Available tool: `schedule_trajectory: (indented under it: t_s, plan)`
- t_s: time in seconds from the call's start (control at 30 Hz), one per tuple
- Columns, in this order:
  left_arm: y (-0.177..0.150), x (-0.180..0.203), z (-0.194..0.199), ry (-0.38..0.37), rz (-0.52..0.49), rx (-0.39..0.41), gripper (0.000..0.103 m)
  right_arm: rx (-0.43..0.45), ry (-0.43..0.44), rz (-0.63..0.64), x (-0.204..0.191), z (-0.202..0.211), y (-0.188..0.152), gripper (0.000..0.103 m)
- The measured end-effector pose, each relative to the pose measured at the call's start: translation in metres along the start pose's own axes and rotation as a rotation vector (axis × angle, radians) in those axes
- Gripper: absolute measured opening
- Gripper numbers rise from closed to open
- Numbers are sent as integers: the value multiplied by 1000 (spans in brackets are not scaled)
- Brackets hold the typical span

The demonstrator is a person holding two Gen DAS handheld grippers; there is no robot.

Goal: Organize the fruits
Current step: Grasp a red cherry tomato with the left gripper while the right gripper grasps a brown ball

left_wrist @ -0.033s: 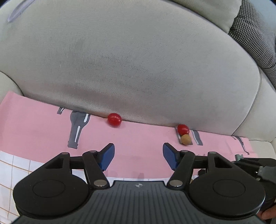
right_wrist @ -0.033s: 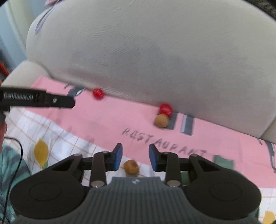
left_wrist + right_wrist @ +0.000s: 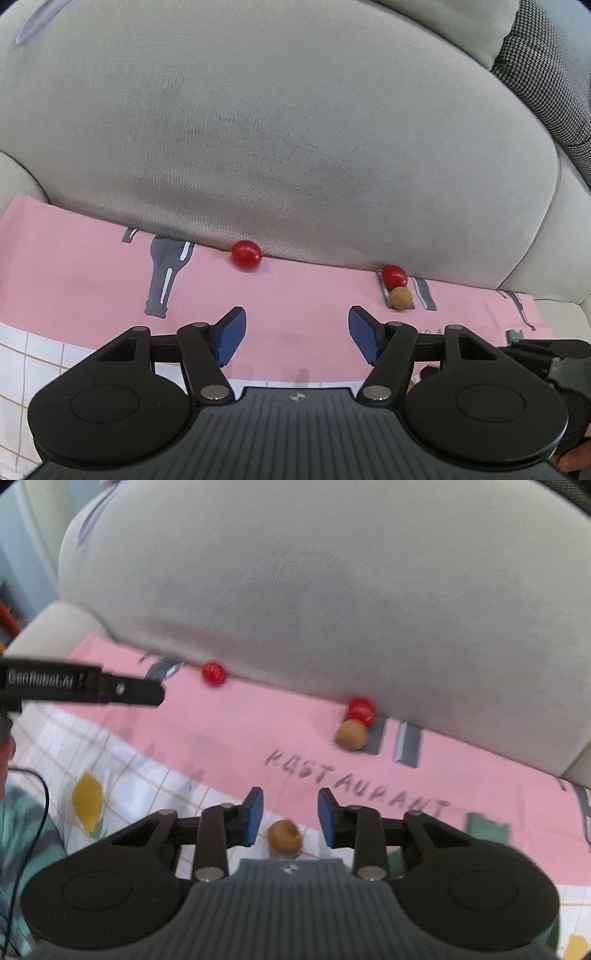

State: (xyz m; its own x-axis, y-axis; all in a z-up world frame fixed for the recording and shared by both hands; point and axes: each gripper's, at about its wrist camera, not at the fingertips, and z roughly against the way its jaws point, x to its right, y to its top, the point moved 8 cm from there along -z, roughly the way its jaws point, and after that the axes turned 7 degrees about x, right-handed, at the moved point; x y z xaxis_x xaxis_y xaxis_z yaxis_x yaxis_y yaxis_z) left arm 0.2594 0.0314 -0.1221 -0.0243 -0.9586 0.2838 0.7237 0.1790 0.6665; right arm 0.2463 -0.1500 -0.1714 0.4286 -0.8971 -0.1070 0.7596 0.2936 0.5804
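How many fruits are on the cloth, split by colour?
Red: 2, the lone red fruit by the cushion and the red fruit touching a brown one.
Brown: 2, the far brown fruit and the near brown fruit between the right gripper's closing jaws, untouched.
Total: 4

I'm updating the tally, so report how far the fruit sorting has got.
Done: nothing looks gathered; no container shows. In hand: the right claw is closing around a brown fruit, pads not yet touching it. The left claw is closing on nothing. Left: one red fruit lies alone against the cushion, and another red fruit touches a second brown fruit on the pink cloth.
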Motion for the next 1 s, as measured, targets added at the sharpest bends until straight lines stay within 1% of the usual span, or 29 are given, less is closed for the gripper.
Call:
schedule_trajectory:
  t_s: [0.03,0.13,0.23,0.33,0.43,0.63,0.73,0.83,1.0]
  plan:
    - [-1,-2,-1,-1,2,-4,74,-17,4,11,-2,-5,-2,24]
    - [-3,-7,-10,0,4,-12,72,-62,6,42,-8,-16,-10,21]
    - [-1,-11,-19,10,-8,-9,71,-94,-3,71,-11,-24,-16,21]
    - [2,-14,-27,28,-31,-3,70,-112,-34,114,-11,-29,-19,21]
    - [5,-16,-34,28,-41,-4,70,-139,-24,139,-12,-31,-21,21]
    - [7,-18,-48,33,-83,-2,69,-191,-33,210,-13,-41,-28,21]
    - [9,-21,-56,43,-105,1,68,-180,-27,197,-12,-41,-26,20]
    - [15,-25,-65,54,-114,15,65,-149,-13,147,-8,-38,-17,20]
    - [22,-31,-86,77,-117,11,60,-107,-30,97,-2,-39,-2,20]
